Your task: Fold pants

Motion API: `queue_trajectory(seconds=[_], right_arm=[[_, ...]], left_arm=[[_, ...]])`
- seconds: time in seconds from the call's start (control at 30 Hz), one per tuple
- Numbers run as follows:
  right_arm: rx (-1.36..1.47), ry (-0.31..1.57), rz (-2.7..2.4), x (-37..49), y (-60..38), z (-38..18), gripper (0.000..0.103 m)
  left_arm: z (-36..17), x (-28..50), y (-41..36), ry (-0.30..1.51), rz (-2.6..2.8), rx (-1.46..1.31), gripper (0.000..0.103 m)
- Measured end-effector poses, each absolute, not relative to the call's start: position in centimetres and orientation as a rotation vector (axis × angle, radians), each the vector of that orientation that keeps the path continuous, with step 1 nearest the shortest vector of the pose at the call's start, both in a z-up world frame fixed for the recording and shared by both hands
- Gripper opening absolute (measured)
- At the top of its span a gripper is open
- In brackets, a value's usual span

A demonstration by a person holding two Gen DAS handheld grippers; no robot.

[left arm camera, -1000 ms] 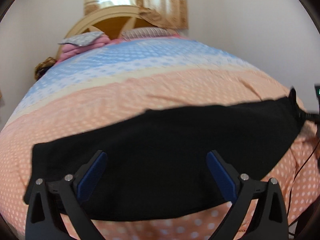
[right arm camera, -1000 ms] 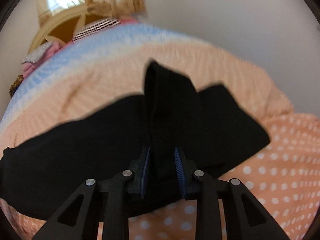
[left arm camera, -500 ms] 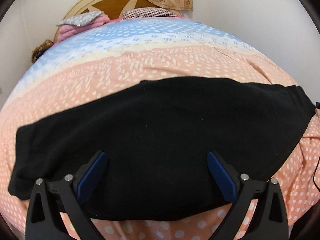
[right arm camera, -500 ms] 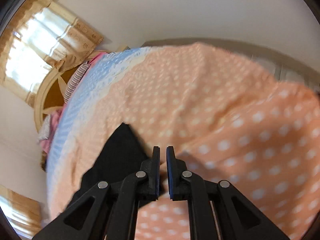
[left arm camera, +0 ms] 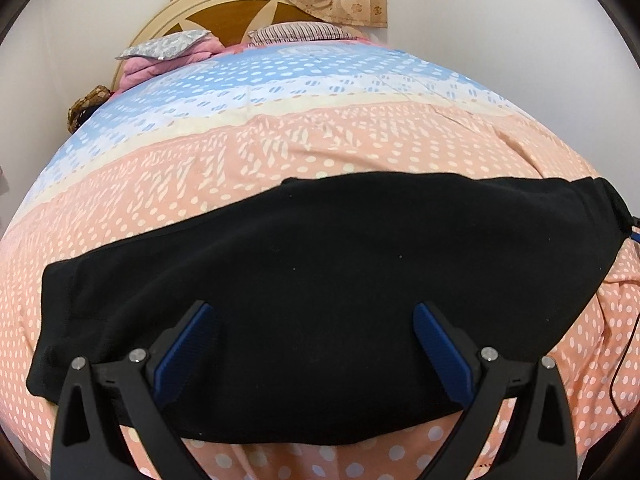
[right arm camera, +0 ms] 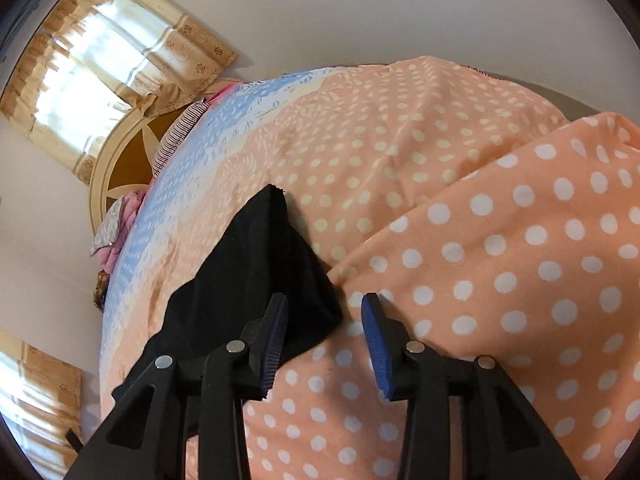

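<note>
While flat on the bed (left arm camera: 320,148): black pants (left arm camera: 320,288), left gripper (left arm camera: 316,344) and right gripper (right arm camera: 324,332) fingers spread, empty.

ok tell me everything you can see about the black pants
The black pants are plain, matte, soft-looking fabric, lying flat as one long band across the peach polka-dot bedspread. One end is squared off at the left; the wider end at right tapers to a corner. The open left tool hovers over them; the open right tool sits at that corner, gripping nothing.

R tool (right arm camera: 324,340) opened, let go of pants (right arm camera: 260,264), now flat on bed.
</note>
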State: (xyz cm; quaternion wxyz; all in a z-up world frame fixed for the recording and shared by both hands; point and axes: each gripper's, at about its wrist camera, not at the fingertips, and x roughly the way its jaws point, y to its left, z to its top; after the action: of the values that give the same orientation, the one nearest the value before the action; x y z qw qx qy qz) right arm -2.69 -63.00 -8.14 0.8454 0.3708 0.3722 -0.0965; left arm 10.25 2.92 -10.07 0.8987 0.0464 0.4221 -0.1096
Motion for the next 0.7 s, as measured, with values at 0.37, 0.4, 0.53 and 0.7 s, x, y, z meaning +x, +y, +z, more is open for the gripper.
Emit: queue_trajectory(seconds=[0.37,0.4,0.53,0.7], right_arm=[[0.492,0.936,-0.227,2.2,-58.8,-7.5,0.010],[0.435,0.885,-0.239,1.8,-58.4,-6.4,0.009],[0.314,0.789,-0.295,0.5,-59.1,-3.8,0.009],[0.293,0.872,-0.312,1.2,-61.2,-7.3,0.017]], left_arm=[[-9.4,9.8,3.1,0.844,-0.217,0.094,0.102],[-9.5,9.9,3.1,0.844,-0.213,0.103,0.102],[-10.5,10.4,3.0,0.866,-0.194,0.128,0.102],[-11.4,10.1,3.4,0.887,-0.186,0.132,0.102]])
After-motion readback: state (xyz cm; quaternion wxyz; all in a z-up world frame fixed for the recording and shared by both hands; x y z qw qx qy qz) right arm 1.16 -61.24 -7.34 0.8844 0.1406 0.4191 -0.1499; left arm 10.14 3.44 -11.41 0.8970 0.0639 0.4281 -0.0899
